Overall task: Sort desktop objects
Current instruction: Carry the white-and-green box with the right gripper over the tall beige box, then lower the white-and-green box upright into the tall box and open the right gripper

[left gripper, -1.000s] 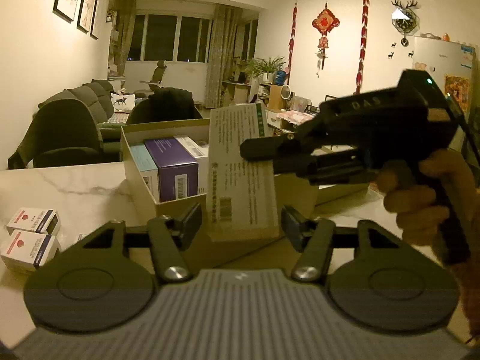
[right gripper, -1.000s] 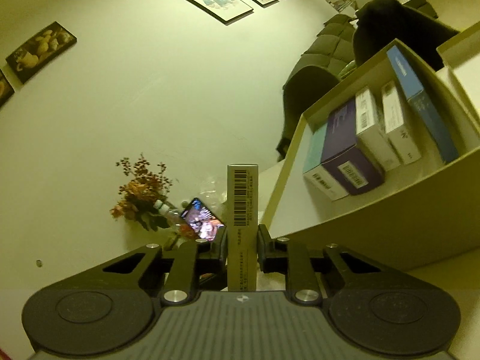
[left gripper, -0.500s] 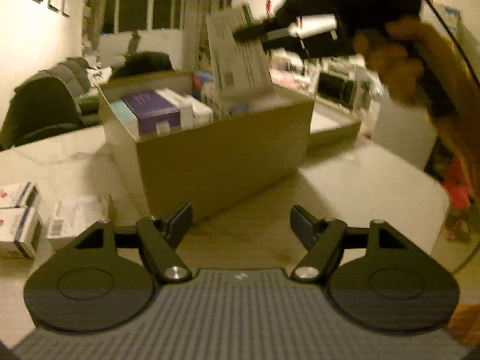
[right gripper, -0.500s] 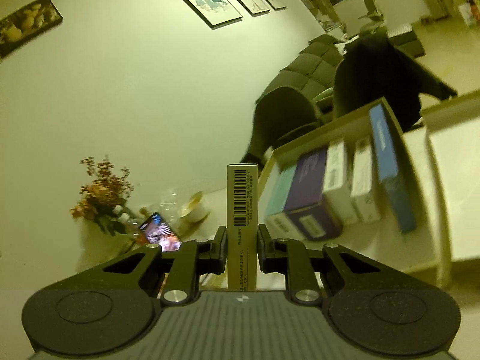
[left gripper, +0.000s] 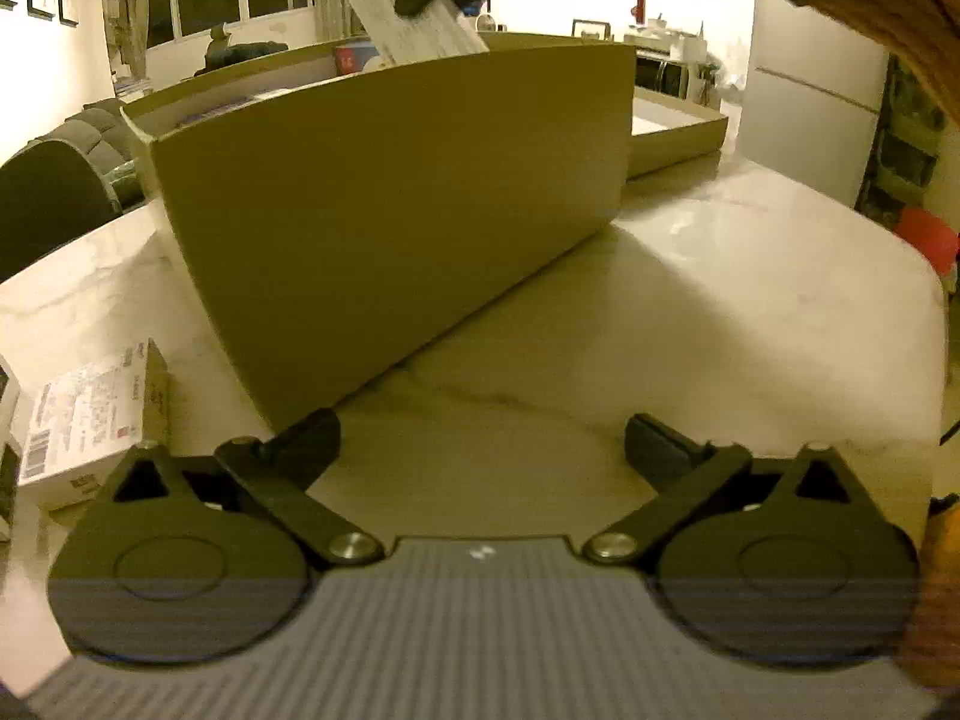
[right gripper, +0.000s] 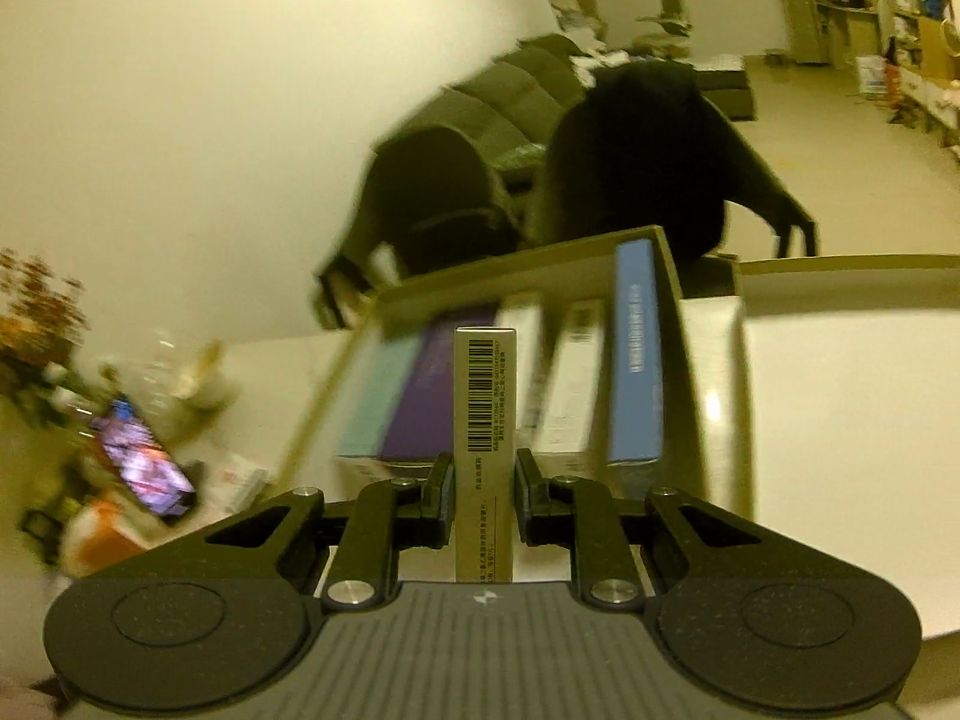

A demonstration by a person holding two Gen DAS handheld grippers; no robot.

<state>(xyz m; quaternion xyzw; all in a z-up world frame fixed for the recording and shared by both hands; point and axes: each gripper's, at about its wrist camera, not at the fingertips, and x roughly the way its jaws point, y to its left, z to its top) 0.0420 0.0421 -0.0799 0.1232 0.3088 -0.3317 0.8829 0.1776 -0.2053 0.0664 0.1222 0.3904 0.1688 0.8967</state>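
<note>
Lying flat at the left edge of the left wrist view, a white printed carton (left gripper: pixel 90 414) waits on the marble tabletop (left gripper: pixel 690 312), just beside the tall cardboard box (left gripper: pixel 390 210). The left gripper (left gripper: pixel 480 450) hangs low over bare tabletop; its jaws have just been opening and stand wide with nothing between them. Above the box rim the right gripper (right gripper: pixel 480 483) has its jaws clamped tight on a slim barcoded carton (right gripper: pixel 485 420), poised over cartons standing upright inside: teal, purple, white and a blue carton (right gripper: pixel 636 360). Judging from this, the step in hand is filing that carton. Next it likely needs lowering into the gap beside the purple one, then release; the left can turn toward the white carton.
</note>
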